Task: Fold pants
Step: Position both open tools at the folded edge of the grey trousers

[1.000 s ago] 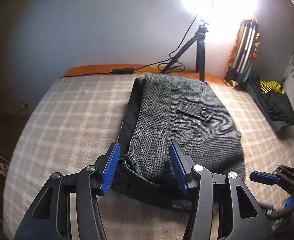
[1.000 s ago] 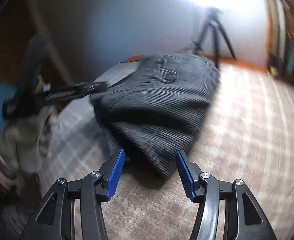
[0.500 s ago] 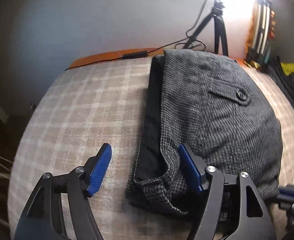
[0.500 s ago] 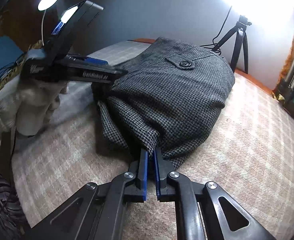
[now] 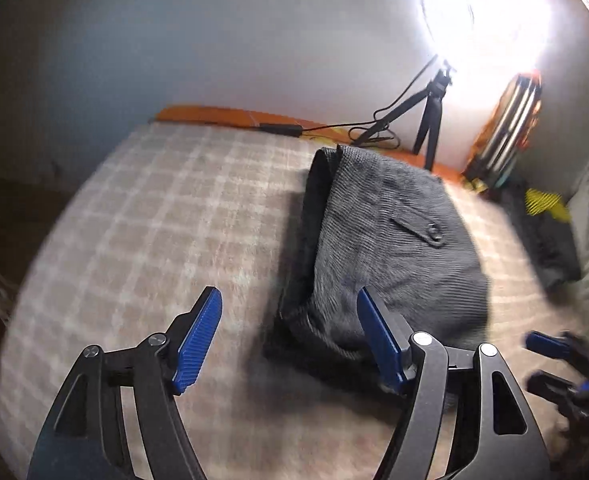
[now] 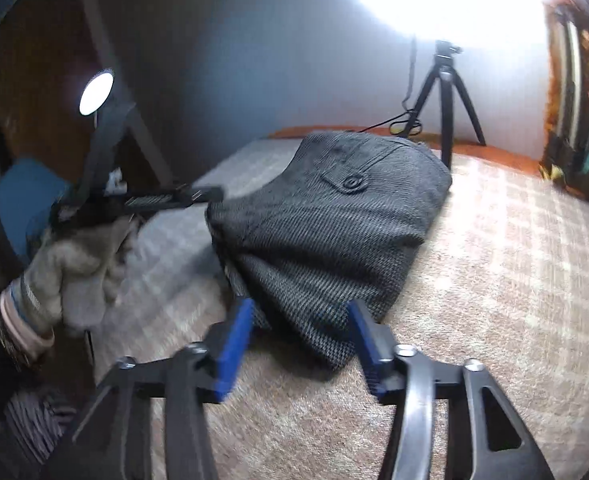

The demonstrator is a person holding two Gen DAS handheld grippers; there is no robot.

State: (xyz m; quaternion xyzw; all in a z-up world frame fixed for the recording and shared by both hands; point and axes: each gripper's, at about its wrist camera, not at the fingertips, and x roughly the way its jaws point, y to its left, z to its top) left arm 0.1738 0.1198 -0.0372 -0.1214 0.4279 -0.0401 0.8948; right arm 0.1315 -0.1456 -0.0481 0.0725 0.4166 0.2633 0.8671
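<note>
Seen only from the right wrist: a gloved hand [image 6: 82, 268] at far left gripping the left gripper's black handle, a small round lamp [image 6: 95, 93] glowing behind it, a blue shape beyond. Seen only from the left wrist: the dark inner waistband along the left edge of the pants [image 5: 386, 248], a dark heap with yellow stripes [image 5: 544, 204] at far right, and the blurred tips of the right gripper [image 5: 550, 364] low at the right edge. Shown in both: a folded grey bundle, button flap upward, lying on a beige checked cover [image 5: 142, 216] with an orange rim by a pale wall; a black tripod [image 6: 446, 92] with trailing cable under a glaring light; a striped roll in the right corner. Left gripper [image 5: 290, 340] tilted down over the cover, blue pads spread, near corner of the pants just inside the right pad, nothing pinched. Right gripper [image 6: 300, 344] also angled down, jaws opening, pads straddling the near fold of the pants [image 6: 326, 240] without pressing it.
</note>
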